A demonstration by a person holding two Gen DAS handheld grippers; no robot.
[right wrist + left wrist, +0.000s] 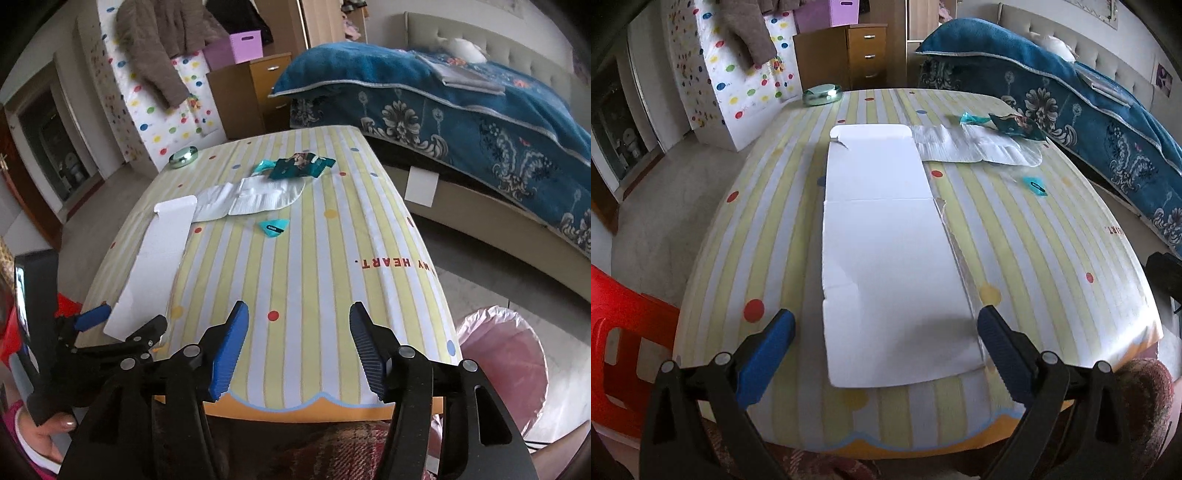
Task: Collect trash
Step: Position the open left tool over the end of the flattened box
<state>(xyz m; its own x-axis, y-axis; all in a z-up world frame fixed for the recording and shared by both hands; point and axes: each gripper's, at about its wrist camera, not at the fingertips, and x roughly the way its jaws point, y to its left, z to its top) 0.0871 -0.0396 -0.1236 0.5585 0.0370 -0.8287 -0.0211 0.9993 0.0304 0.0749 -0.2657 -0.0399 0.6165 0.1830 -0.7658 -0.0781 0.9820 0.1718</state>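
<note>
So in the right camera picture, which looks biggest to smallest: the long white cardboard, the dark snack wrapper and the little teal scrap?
1. white cardboard
2. dark snack wrapper
3. teal scrap

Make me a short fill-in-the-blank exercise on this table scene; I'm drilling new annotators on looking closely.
1. The long white cardboard strip lies flat on the ____ tablecloth.
2. Both the left gripper and the right gripper have their jaws ____.
3. The small teal wrapper lies ____ from the cardboard strip.
4. The bin beside the table is lined with a ____ bag.

Missing words: striped; open; apart; pink
</note>
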